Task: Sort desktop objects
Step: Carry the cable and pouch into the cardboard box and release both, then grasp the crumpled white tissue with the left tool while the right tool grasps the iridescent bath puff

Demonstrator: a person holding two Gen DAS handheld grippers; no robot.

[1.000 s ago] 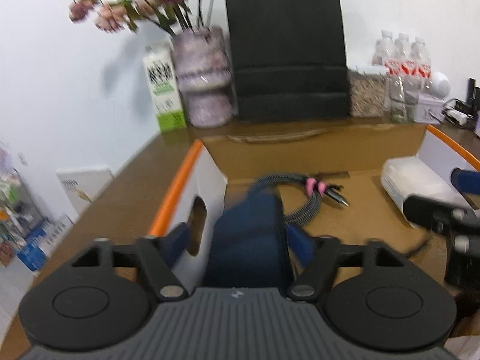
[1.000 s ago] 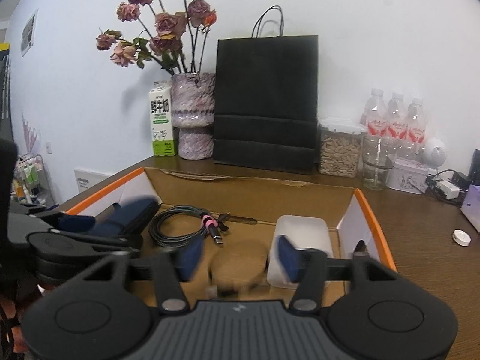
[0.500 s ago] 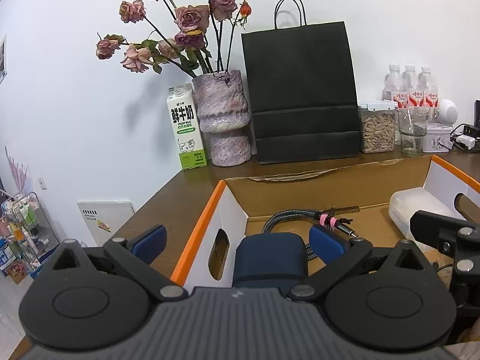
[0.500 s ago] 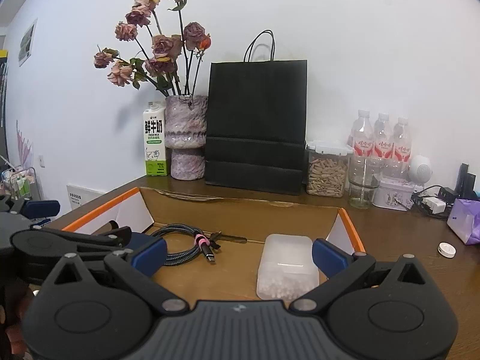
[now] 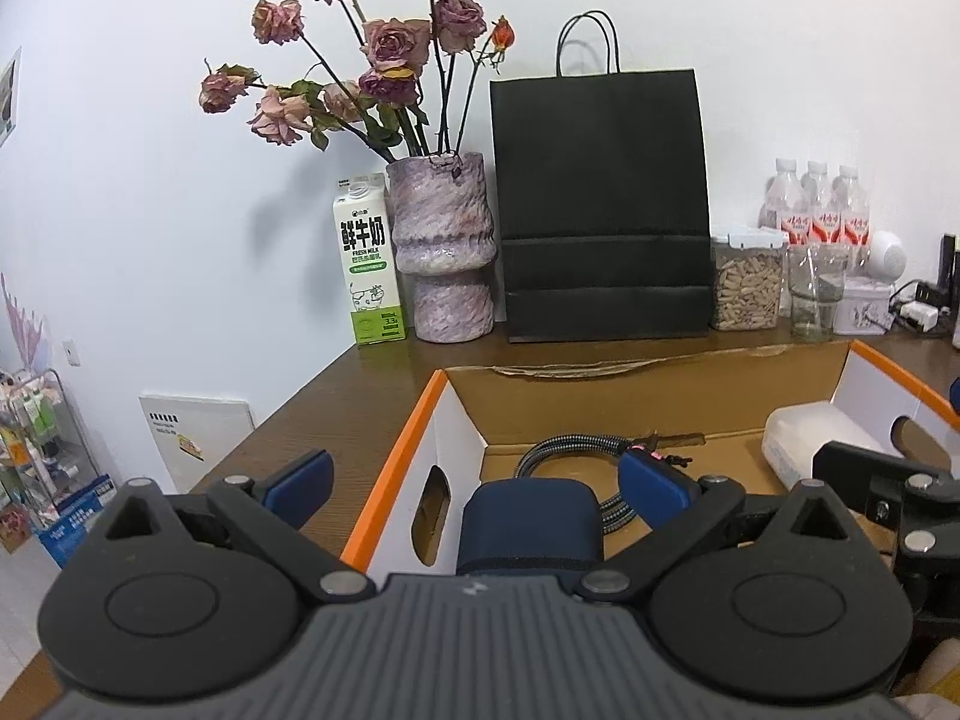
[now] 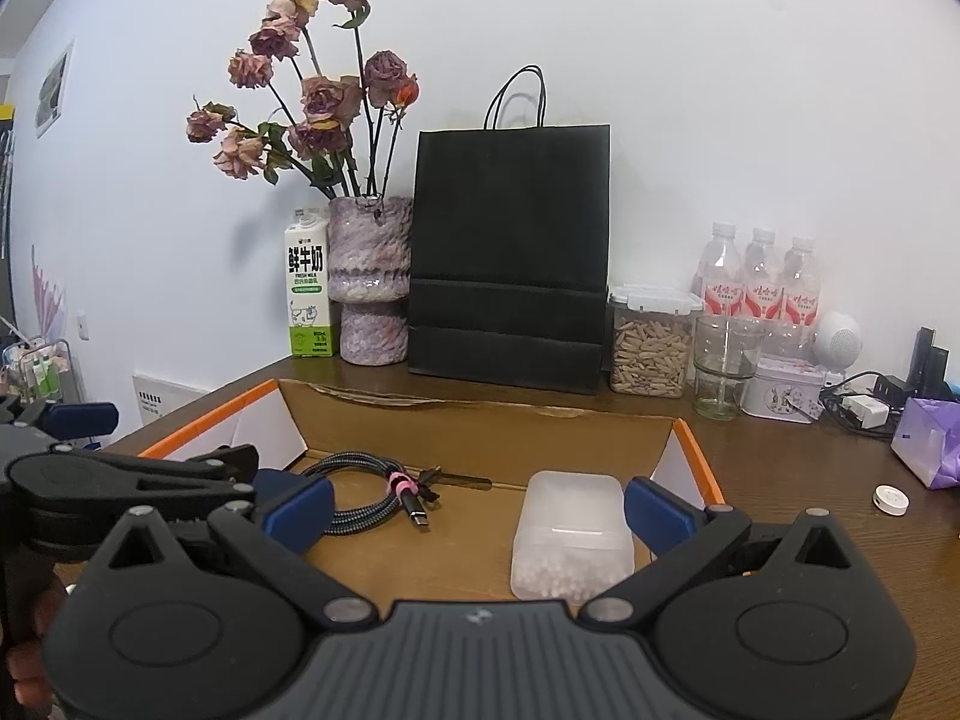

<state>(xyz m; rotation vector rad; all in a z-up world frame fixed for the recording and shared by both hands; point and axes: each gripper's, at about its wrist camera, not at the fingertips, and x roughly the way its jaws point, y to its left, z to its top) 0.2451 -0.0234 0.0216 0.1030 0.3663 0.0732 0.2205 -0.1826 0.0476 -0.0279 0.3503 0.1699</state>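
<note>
Left wrist view: my left tool [image 5: 474, 474] is spread above a navy case [image 5: 528, 525] in the box [image 5: 396, 462]; my right tool [image 6: 477, 507] gapes over the cable [image 6: 366, 486] and plastic tub [image 6: 570, 531].

In the cardboard box [image 6: 480, 420] we see a coiled braided cable [image 6: 366, 480], a frosted plastic case [image 6: 570, 534] lying flat, and a navy pouch [image 5: 531, 525] near the left wall.

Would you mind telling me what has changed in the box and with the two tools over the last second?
The left tool opened and let go of the dark blue case, which now rests in the cardboard box. The right tool also opened, and both drew back and up. The coiled cable and the white plastic container stayed where they were.
</note>
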